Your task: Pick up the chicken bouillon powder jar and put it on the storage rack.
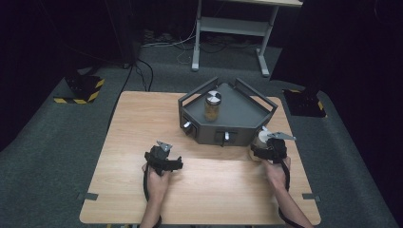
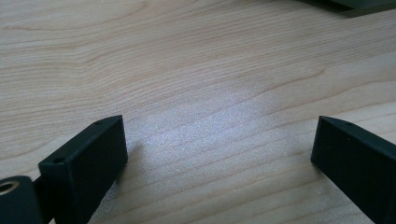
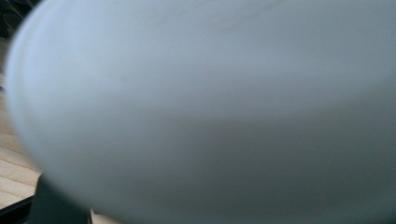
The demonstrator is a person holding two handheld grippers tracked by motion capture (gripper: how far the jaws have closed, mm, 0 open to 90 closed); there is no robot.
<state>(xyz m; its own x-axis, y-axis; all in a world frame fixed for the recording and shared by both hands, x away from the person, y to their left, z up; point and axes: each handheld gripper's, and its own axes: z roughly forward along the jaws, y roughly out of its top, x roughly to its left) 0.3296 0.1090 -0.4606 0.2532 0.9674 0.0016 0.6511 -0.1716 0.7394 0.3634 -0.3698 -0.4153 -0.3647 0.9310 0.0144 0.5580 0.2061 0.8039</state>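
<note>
High view first: wooden table with a dark grey angular tray at the far middle, holding a jar of amber-brown stuff with a grey and white lid. Second jar just off the tray's front right corner, standing on the tabletop, white lid on top, pale brownish body, half hidden behind the right gripper. Right gripper up against that jar at lid height, grey three-cornered plate on top, hand right behind it. Left gripper down on the bare wood at front left, well apart from tray and both jars, nothing near its tips

Left gripper view: just wood grain, two black jaws spread wide with bare table between them, corner of the tray peeking in at top right

Right gripper view: super close and blurry, smooth white curved surface of the lid, greyer toward the bottom, sliver of table at the left edge. Black jaw bit at bottom left tucked under the lid's edge. Can't tell from here whether the pads actually press on it
</note>
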